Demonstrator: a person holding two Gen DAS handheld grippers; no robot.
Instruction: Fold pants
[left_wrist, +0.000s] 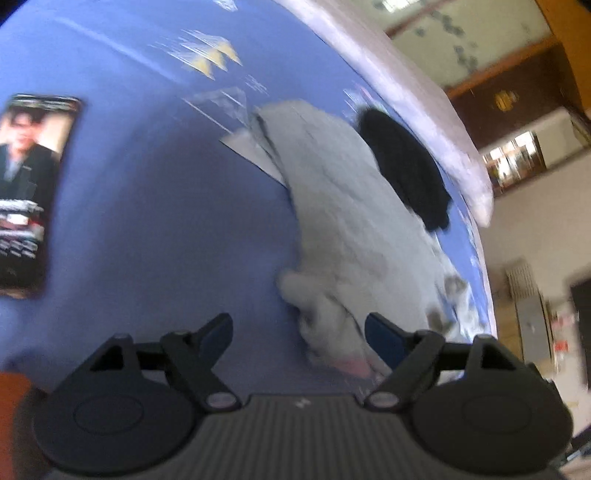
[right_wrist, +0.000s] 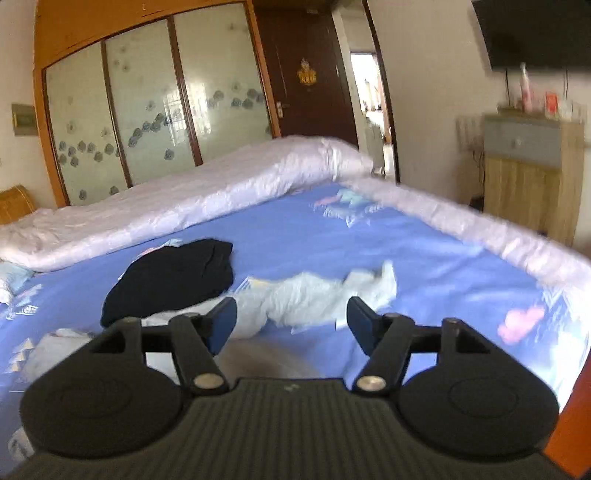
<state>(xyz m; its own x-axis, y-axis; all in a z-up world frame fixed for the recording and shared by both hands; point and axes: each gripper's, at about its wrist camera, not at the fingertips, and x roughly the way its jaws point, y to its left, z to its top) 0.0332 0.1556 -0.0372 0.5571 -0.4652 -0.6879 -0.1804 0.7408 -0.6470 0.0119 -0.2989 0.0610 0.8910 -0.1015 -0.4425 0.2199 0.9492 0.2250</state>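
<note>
Your left gripper (left_wrist: 299, 332) and right gripper (right_wrist: 291, 317) both gape empty over the grey pants (left_wrist: 343, 221), probably lining up the fold.

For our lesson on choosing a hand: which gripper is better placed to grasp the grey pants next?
Left, probably. The left gripper is open with the grey pants bunched right at its fingertips; the right gripper, also open, sees them lying farther ahead.

Pants (right_wrist: 314, 299) on bed (right_wrist: 424, 236), dark garment (right_wrist: 173, 277) touching alongside.
</note>
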